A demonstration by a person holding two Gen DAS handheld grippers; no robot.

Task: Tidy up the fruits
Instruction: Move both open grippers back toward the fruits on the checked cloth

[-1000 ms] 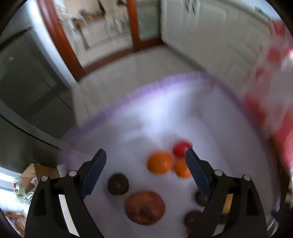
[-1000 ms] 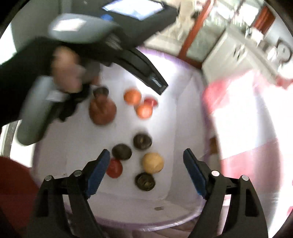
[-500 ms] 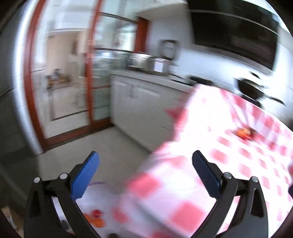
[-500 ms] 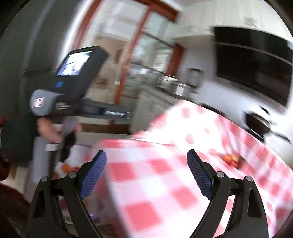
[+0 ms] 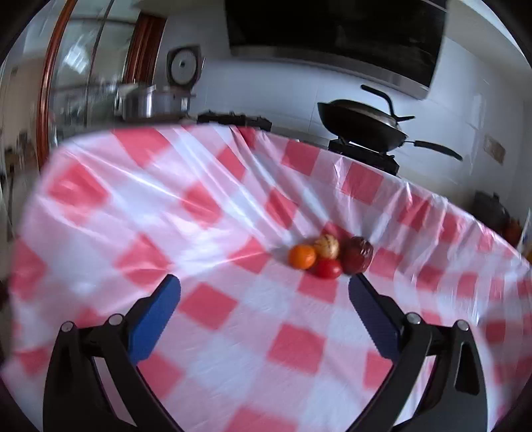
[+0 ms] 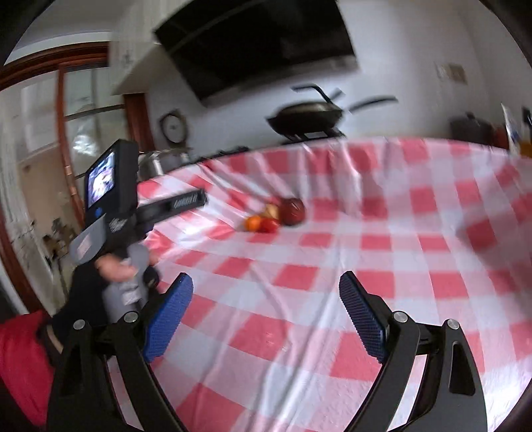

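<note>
Red-and-white checked cloth (image 5: 212, 299) covers the counter, where four fruits (image 5: 327, 257) sit touching in a cluster. Behind stand a wok (image 5: 362, 128), a steel pot (image 5: 149, 101) and white walls. Each hand-held gripper, left (image 5: 264, 289) and right (image 6: 266, 289), gapes empty.

Under and ahead of your fingers lies a red-and-white checked cloth (image 5: 206, 299), creased, covering the table. Beyond it, ahead and to the right of the fingers, a black wok (image 5: 362, 128) sits on a burner. Ahead to the left stands a steel pot (image 5: 151, 101), with a dark hood (image 5: 332, 30) high above.
</note>
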